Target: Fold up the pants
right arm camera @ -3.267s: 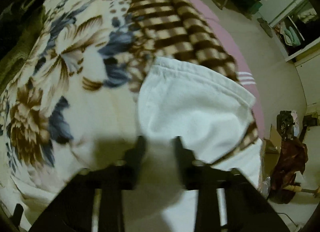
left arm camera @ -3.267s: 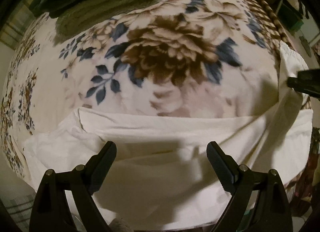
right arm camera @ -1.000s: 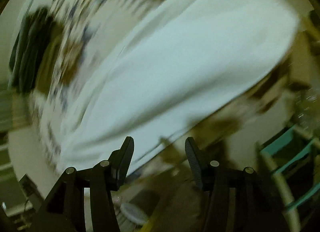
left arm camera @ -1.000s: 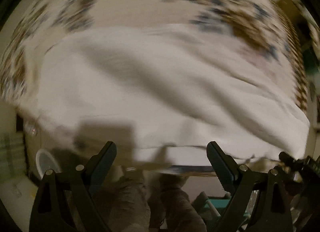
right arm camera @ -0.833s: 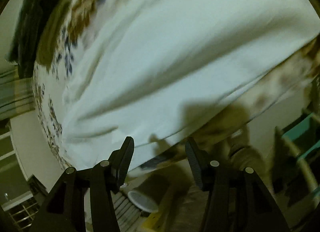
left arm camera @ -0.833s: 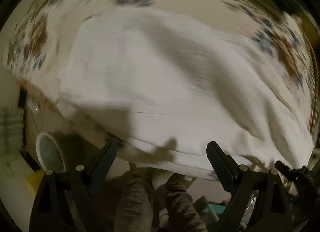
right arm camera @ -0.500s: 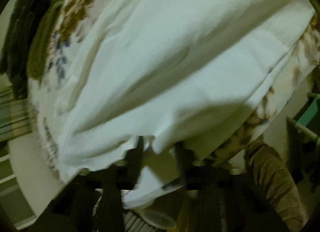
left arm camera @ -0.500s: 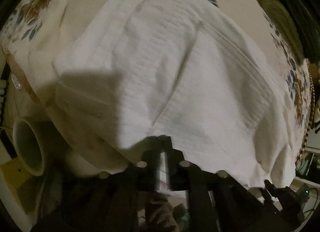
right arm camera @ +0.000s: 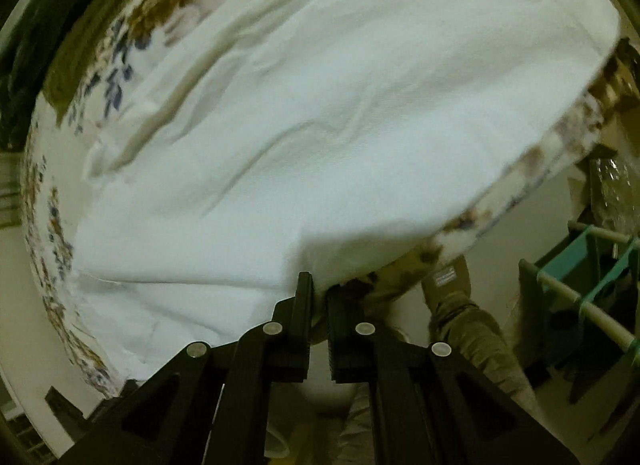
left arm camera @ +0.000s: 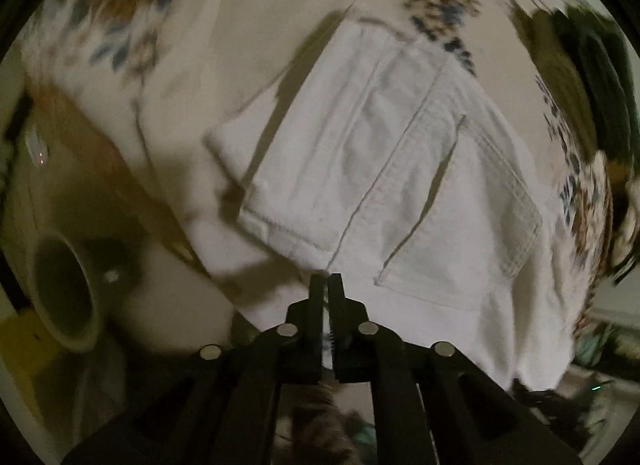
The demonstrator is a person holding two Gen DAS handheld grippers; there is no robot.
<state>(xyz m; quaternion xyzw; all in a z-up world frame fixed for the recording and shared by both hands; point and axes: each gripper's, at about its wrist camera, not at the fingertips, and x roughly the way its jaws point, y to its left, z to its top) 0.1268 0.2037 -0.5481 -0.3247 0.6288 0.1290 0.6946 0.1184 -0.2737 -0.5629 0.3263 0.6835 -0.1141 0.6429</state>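
The white pants (left arm camera: 400,169) are lying spread over a bed covered with a floral blanket (left arm camera: 224,45), reaching to the near edge of the bed. In the left wrist view a back pocket (left arm camera: 460,209) and a seam are showing, and one folded part of the fabric is lying over the rest on the left side.

The left hand-held gripper (left arm camera: 325,279) is sitting at the near edge of the pants, its two fingers pressed together on the white fabric right at the seam. The right hand-held gripper (right arm camera: 316,285) is likewise pinching the near edge of the pants (right arm camera: 340,105), its jaws nearly together with cloth caught between them.

At the far side of the bed, dark green folded cloth (left arm camera: 592,65) is lying on the blanket. Below the bed edge on the left, a round pale bucket (left arm camera: 64,289) is standing on the floor. In the right wrist view, the person's olive-trousered leg (right arm camera: 468,329) is showing beside the bed, with a teal rack (right arm camera: 592,277) further right.
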